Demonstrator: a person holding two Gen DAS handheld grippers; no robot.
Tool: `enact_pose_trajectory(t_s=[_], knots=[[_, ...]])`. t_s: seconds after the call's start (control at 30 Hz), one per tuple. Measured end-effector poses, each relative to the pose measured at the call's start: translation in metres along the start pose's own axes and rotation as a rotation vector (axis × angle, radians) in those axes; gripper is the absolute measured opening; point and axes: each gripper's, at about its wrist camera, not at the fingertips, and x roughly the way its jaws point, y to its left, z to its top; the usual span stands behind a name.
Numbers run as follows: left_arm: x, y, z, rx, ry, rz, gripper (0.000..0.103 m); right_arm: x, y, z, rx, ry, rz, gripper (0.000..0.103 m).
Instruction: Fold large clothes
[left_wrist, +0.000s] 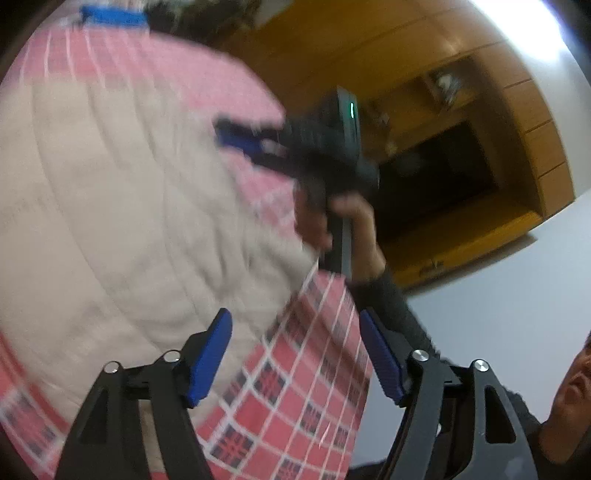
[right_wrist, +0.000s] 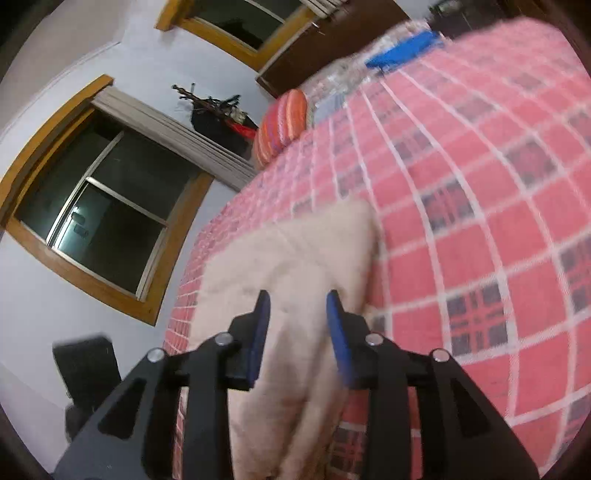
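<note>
A: Left wrist view: left gripper (left_wrist: 295, 356) wide apart, holding nothing.
B: Right gripper (right_wrist: 298, 325) partly spread over the cream garment (right_wrist: 295, 251), which lies at the checked bedspread's (right_wrist: 480, 221) edge.

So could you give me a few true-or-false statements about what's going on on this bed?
1. The bedcover is red checked. True.
2. The cloth being folded is dark green. False: it is pale cream.
3. The left gripper is clamped shut. False: its fingers stand apart, gripping nothing.
4. The right gripper has cream cloth between its open fingers. True.
5. A striped cushion lies at the bed's far end. True.
6. The window shows bright daylight. False: it is dark.
</note>
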Motion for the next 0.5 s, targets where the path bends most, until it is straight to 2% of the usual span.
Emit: enact_pose_trajectory(t_s=[0.07, 0.1, 0.17, 0.2, 0.23, 0.33, 0.4, 0.43, 0.47, 0.5], knots=[[-0.017, 0.015, 0.022, -0.043, -0.073, 0.001, 0.08, 0.0, 0.008, 0.007, -0.028, -0.014, -0.007, 0.032], [-0.024, 0.025, 0.034, -0.059, -0.106, 0.031, 0.08, 0.004, 0.009, 0.008, -0.029, -0.009, 0.004, 0.032], [-0.024, 0.047, 0.051, -0.11, -0.116, 0.049, 0.08, 0.019, 0.006, 0.006, -0.026, 0.04, 0.036, 0.032], [-0.018, 0.058, 0.056, -0.136, -0.106, 0.07, 0.08, 0.028, 0.005, 0.005, -0.028, 0.064, 0.025, 0.033], [-0.009, 0.073, 0.061, -0.153, -0.082, 0.119, 0.08, 0.037, 0.0, 0.004, -0.025, 0.086, -0.005, 0.029], [0.01, 0.104, 0.061, -0.212, -0.036, 0.174, 0.079, 0.065, -0.023, 0.001, -0.001, 0.147, -0.118, 0.006], [0.007, 0.099, 0.062, -0.209, -0.043, 0.176, 0.079, 0.058, -0.018, -0.001, -0.005, 0.144, -0.106, 0.012], [0.0, 0.093, 0.063, -0.205, -0.061, 0.153, 0.079, 0.045, -0.01, -0.001, -0.004, 0.119, -0.068, 0.016], [-0.011, 0.081, 0.059, -0.183, -0.091, 0.117, 0.079, 0.03, 0.002, -0.002, -0.022, 0.093, -0.034, 0.017], [-0.019, 0.069, 0.054, -0.156, -0.111, 0.113, 0.079, 0.018, 0.013, -0.005, -0.05, 0.08, -0.01, 0.017]])
